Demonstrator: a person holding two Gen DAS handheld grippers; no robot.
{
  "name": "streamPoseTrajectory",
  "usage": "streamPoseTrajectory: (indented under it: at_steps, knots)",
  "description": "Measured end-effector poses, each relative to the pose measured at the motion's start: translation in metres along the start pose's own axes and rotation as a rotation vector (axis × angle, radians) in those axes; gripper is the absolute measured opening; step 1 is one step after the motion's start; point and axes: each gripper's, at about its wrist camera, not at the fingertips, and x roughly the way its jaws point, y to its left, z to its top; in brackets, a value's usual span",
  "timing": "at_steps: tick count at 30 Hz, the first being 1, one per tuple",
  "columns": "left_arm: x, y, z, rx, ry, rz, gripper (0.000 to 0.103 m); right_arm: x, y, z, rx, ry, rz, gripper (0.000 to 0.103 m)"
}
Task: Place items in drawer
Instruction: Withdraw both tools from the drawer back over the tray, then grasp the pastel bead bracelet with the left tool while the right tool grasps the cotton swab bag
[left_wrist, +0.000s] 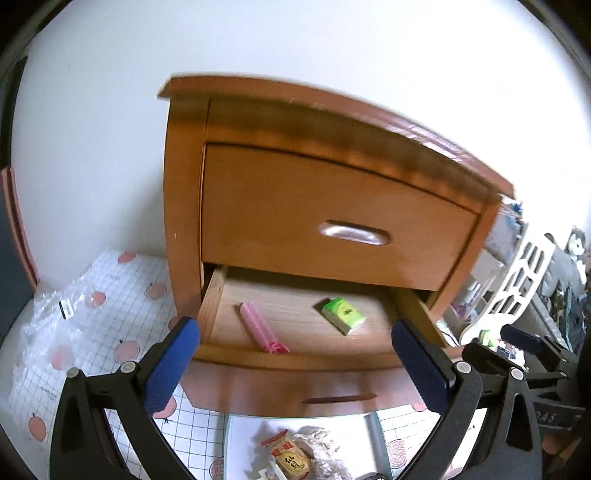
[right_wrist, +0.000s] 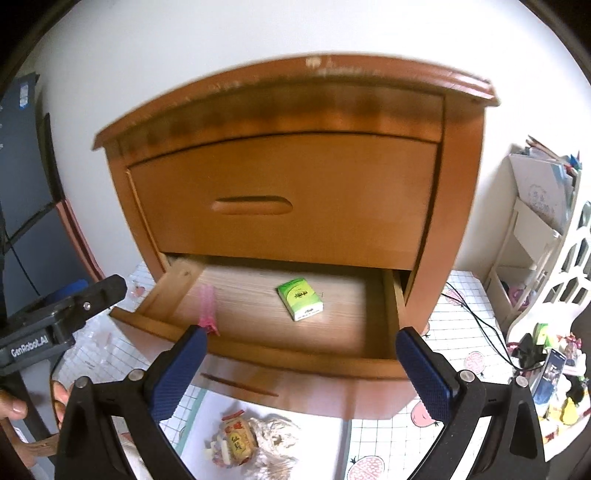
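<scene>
A wooden nightstand has its lower drawer (left_wrist: 295, 360) (right_wrist: 280, 363) pulled out. Inside lie a pink clip (left_wrist: 260, 328) (right_wrist: 207, 308) on the left and a green tissue pack (left_wrist: 341, 312) (right_wrist: 300, 298) further right. In front of the drawer, a white tray (left_wrist: 351, 432) (right_wrist: 317, 428) holds a snack packet (left_wrist: 291, 459) (right_wrist: 238, 439) and a white fluffy item (left_wrist: 325, 454) (right_wrist: 275, 441). My left gripper (left_wrist: 295, 365) and right gripper (right_wrist: 301, 371) both hover open and empty above the drawer front. The left gripper's body (right_wrist: 55, 321) shows at the right wrist view's left edge.
The upper drawer (left_wrist: 332, 218) (right_wrist: 288, 199) is closed. A grid-pattern mat with fruit prints (left_wrist: 110, 314) (right_wrist: 469, 332) covers the floor, with crumpled clear plastic (left_wrist: 55, 314) on the left. A white shelf (right_wrist: 535, 236) with clutter and a black cable (right_wrist: 476, 317) stand right.
</scene>
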Motion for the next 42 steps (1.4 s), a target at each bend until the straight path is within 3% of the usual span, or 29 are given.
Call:
streamPoseTrajectory:
  at_steps: [4, 8, 20, 25, 34, 42]
  knots:
    - [-0.014, -0.001, -0.020, 0.001, -0.003, -0.007, 0.103, -0.014, -0.003, -0.021, 0.032, -0.012, 0.013, 0.103]
    - [-0.008, 0.001, -0.049, -0.015, 0.054, -0.024, 0.103, -0.007, -0.009, -0.058, 0.080, 0.042, 0.017, 0.103]
    - [0.074, 0.041, -0.163, -0.219, 0.404, 0.030, 0.103, 0.058, -0.010, -0.162, 0.154, 0.273, 0.042, 0.103]
    - [0.100, 0.057, -0.199, -0.275, 0.502, 0.076, 0.103, 0.082, -0.010, -0.193, 0.175, 0.348, 0.057, 0.103]
    - [0.127, 0.062, -0.234, -0.246, 0.552, 0.085, 0.103, 0.119, 0.000, -0.226, 0.175, 0.436, 0.116, 0.103]
    - [0.139, 0.058, -0.235, -0.203, 0.545, 0.078, 0.102, 0.135, 0.007, -0.234, 0.163, 0.448, 0.165, 0.103]
